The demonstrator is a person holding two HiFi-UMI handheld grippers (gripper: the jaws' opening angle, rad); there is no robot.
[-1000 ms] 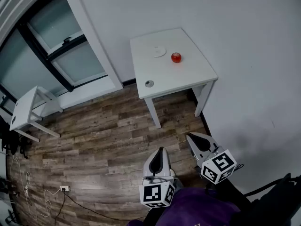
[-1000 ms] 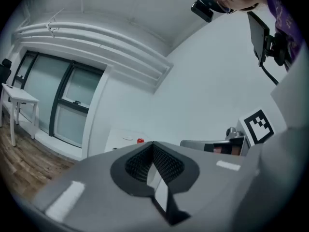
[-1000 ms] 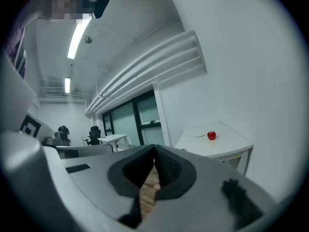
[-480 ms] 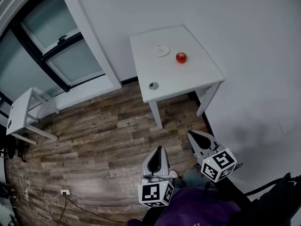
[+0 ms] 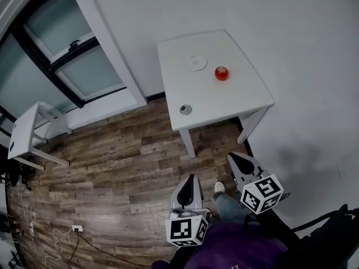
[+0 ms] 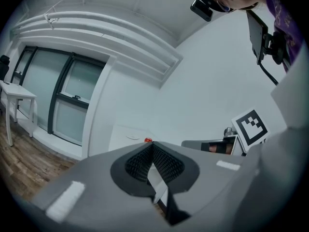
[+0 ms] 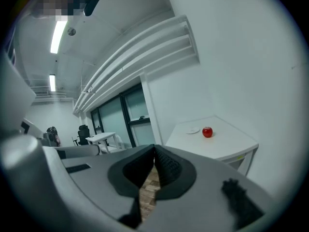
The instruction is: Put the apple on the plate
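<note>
Both grippers are being held low in front of me, over the wooden floor (image 5: 112,167) and short of the tabletop (image 5: 235,102).

Left gripper (image 5: 191,177) – its jaws are meeting at the tips in its own view (image 6: 152,145), clenched, with nothing between the pads.

Right gripper (image 5: 231,157) – its jaws are likewise pressing together (image 7: 154,149), clenched on nothing.

The apple (image 5: 221,73) is sitting on the tabletop, well ahead of both grippers and apart from them. Seen from the right gripper it is lying ahead and off to the right of the jaws (image 7: 207,132). From the left gripper it is showing only as a small red spot just above the jaw tips (image 6: 147,140).

The plate (image 5: 197,64) is lying near the apple, on its left and slightly farther from the grippers, and the apple is not touching it. The plate is carrying nothing.

A small grey round object (image 5: 185,110) is resting near the tabletop's closer edge, ahead of the left gripper. A small white side table (image 5: 28,130) is standing well off to the left of the left gripper, beside the window (image 5: 73,66).
</note>
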